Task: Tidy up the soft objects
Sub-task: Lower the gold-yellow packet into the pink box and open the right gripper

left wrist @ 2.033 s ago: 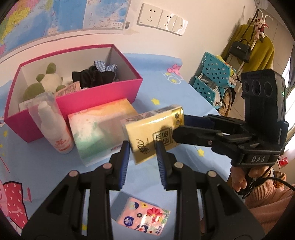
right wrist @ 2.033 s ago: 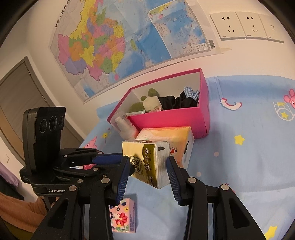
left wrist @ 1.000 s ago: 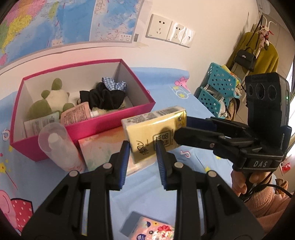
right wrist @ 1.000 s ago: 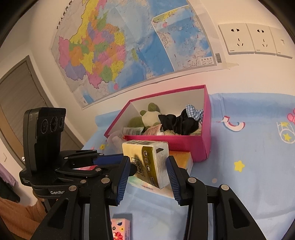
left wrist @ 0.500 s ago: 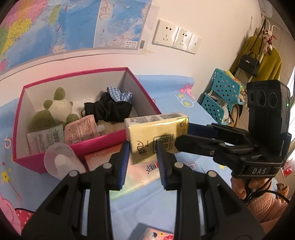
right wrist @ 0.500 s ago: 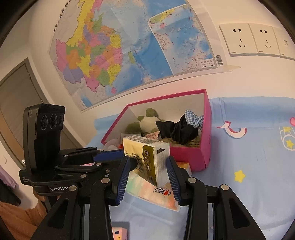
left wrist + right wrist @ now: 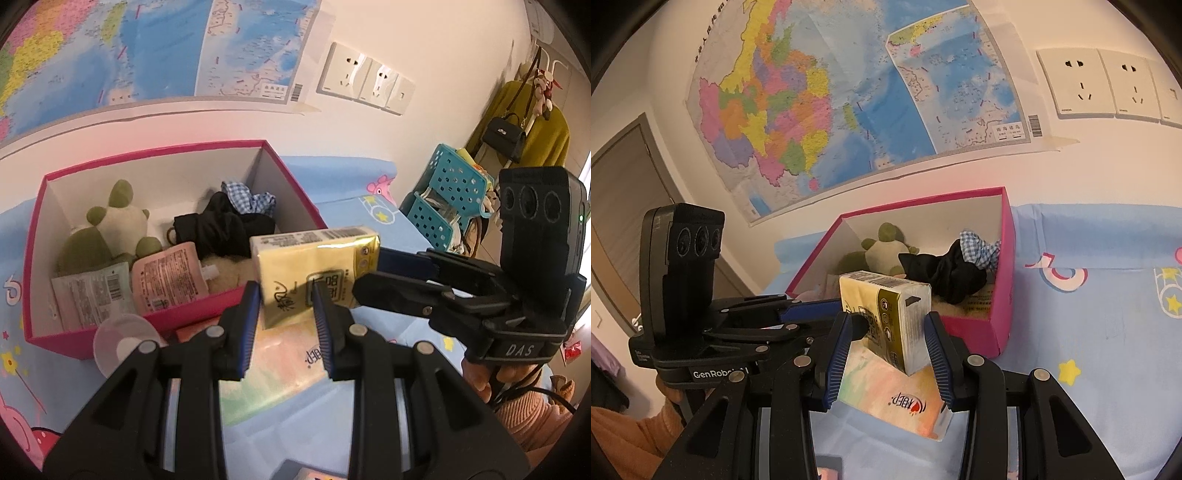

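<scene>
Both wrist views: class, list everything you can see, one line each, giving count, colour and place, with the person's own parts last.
tissue pack: 1, yellow, held in the air before the box by both grippers
box: 1, pink, open, on the blue sheet
plush toy: 1, green and cream, box's left end
black cloth: 1, in the box
checked cloth: 1, blue-white, on the black cloth
pouches: 2, pink and white, box front
tissue block: 1, pastel, under the pack
bottle: 1, clear, front of box
map: 1, wall
sockets: 3, white, wall
baskets: 2, teal, right
left gripper: shut on pack
right gripper: shut on pack
hand: 1, under right gripper
</scene>
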`<state>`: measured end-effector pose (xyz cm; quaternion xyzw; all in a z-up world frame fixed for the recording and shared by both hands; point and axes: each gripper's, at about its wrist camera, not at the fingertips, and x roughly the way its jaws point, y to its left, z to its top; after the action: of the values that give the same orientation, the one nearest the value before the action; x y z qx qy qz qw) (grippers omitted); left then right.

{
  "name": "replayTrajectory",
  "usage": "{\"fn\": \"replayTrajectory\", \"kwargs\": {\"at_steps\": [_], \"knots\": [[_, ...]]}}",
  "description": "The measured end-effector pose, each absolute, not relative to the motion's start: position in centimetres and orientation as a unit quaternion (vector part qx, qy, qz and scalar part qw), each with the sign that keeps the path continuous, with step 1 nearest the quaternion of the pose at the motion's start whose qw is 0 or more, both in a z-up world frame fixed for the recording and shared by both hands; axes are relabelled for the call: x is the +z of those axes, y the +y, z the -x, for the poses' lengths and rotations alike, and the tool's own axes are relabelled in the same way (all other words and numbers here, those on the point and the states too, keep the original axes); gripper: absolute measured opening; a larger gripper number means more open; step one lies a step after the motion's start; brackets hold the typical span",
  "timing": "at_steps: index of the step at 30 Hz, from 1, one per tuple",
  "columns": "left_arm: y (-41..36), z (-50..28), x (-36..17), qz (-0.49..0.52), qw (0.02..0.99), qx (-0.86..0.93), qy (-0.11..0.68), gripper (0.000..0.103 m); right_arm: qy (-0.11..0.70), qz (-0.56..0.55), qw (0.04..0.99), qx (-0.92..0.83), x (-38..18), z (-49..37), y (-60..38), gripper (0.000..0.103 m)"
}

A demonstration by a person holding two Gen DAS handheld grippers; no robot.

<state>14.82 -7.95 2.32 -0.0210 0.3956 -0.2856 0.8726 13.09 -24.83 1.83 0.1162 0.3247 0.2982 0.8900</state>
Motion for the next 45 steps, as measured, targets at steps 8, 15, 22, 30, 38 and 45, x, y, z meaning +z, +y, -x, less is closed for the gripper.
{"fn": "replayTrajectory", "kwargs": {"at_steps": [8,15,22,30,38,45], "knots": [[-8.1,-15.8,2.7,0.021,0.877,-0.277,0.392,0.031,0.323,-0.113,0.892,0.294,2.2,-14.3,-24.7,0.042],[-8.2,-16.6,2.7,0.022,0.878,-0.275,0.390,0.031,0.324,-0.111,0.894,0.290,2.3,-15.0,-24.7,0.042],[-8.3,-17.0,2.7,0.021,0.881,-0.269,0.390,0.031,0.328,-0.105,0.894,0.287,2.4,-15.9,-24.5,0.042],[-8.5,-18.0,2.5,0.026,0.879,-0.266,0.396,0.031,0.334,-0.105,0.892,0.285,2.2,-17.0,-24.5,0.042],[-8.4,-19.1,2.1,0.030,0.878,-0.258,0.403,0.031,0.342,-0.106,0.890,0.281,1.9,-18.3,-24.3,0.042],[-8.3,-20.2,1.1,0.035,0.872,-0.254,0.418,0.031,0.356,-0.103,0.888,0.272,1.2,-19.2,-23.8,0.042]]}}
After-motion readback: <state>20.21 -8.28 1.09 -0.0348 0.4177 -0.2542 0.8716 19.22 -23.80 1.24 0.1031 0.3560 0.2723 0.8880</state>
